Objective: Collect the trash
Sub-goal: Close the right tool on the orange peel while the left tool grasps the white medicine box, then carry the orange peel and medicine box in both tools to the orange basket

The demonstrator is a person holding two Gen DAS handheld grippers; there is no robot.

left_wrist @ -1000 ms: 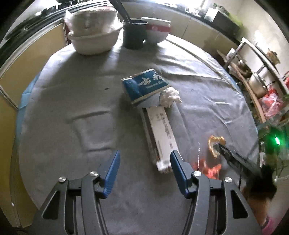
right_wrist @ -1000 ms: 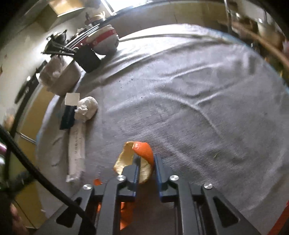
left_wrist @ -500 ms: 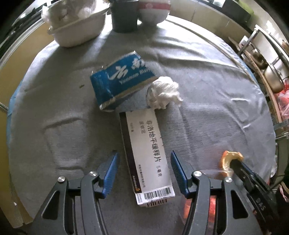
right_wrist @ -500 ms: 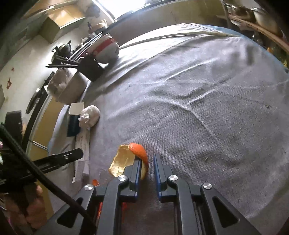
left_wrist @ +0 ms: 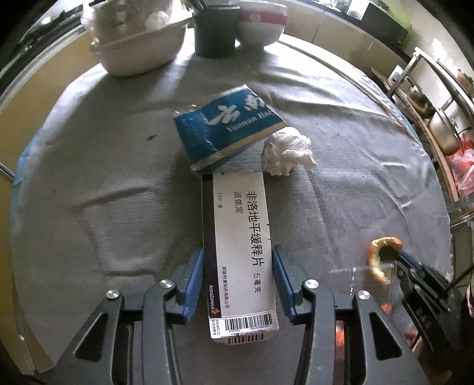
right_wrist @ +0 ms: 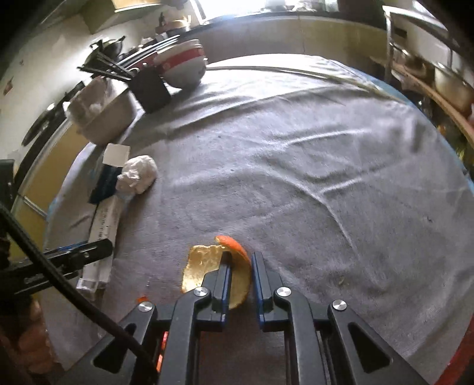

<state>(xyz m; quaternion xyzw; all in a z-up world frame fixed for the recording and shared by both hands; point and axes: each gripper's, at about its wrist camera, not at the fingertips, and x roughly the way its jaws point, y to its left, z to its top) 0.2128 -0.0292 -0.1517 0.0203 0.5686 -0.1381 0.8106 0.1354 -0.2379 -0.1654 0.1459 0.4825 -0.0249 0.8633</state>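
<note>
Grey cloth [left_wrist: 89, 154], a bit wrinkled and rough, covers a big round table. In the left wrist view, a long flat white box [left_wrist: 240, 251] made of card lies on it. Black writing runs along it and a bar code sits at its near end. Its long side points straight away, from near to far. The left gripper [left_wrist: 237, 266] has its blue fingers [left_wrist: 191, 277] spread wide, one on each side of the box, right beside its edges. I cannot tell if they touch it. Just past the box's far end lies a shiny blue packet [left_wrist: 228, 130], tipped at a slant. A crumpled white tissue ball [left_wrist: 286, 154] sits to the right of it. At the far edge stand a white tub [left_wrist: 142, 50], a dark cup [left_wrist: 214, 32] and a red and white bowl [left_wrist: 260, 26]. Far to the right, the other gripper carries a curly orange peel [left_wrist: 382, 257].

In the right wrist view, the same grey cloth [right_wrist: 311, 165] spreads out wide. The right gripper [right_wrist: 240, 269] pinches the orange peel [right_wrist: 216, 266] between nearly closed fingers. The peel is bumpy orange outside and pale inside, curled like a cup. The white box [right_wrist: 102, 234] and the tissue ball [right_wrist: 137, 174] lie off to the left.
</note>
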